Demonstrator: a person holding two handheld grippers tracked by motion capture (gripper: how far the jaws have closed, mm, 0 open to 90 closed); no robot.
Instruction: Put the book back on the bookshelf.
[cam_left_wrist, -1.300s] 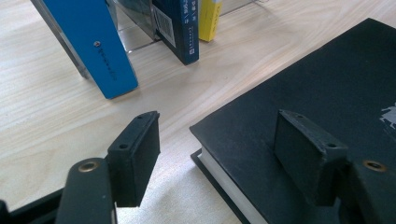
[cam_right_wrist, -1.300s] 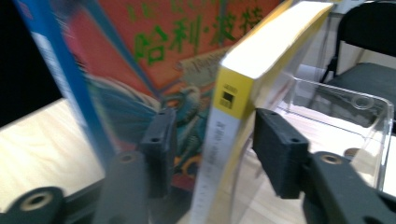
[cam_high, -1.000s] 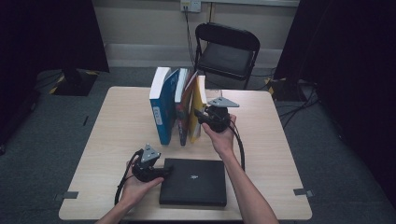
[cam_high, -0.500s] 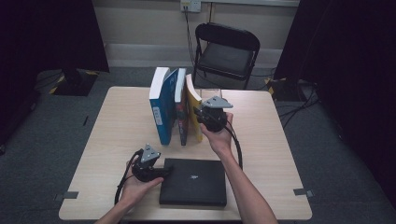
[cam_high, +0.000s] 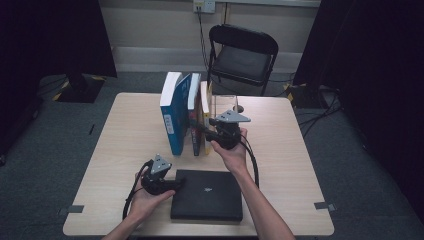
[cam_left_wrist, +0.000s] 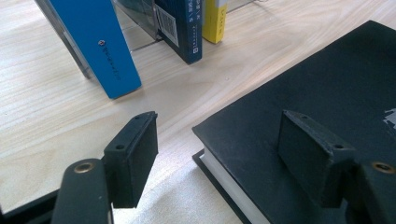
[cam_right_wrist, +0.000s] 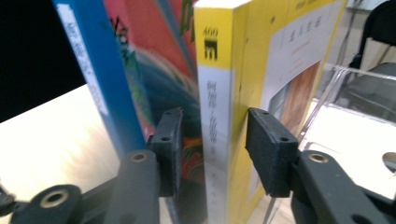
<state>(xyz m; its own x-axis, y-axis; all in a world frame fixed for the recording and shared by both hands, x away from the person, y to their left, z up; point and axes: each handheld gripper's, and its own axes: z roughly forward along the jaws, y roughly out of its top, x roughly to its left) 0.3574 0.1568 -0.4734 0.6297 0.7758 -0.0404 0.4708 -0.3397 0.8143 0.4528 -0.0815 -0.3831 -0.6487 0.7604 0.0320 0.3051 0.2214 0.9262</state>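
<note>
Right gripper (cam_right_wrist: 212, 154) sits at the spine of the yellow book (cam_right_wrist: 219, 116), jaws either side of it; they have just been opening, and a gap shows between each pad and the covers, so no grip. Yellow book stands upright, last in the row, touching the dark blue book (cam_high: 193, 120) on one side and backed by the clear bookend (cam_high: 223, 102) on the other. Thick blue book (cam_high: 173, 112) stands just beyond the dark blue one, farthest from the yellow book. Left gripper (cam_left_wrist: 215, 161) hovers at the near corner of the black book (cam_high: 207, 195), jaws wide: one pad over the cover, the other over bare table (cam_high: 125, 130), nothing clamped. Black book lies flat, well apart from the yellow book, toward the person's edge.
</note>
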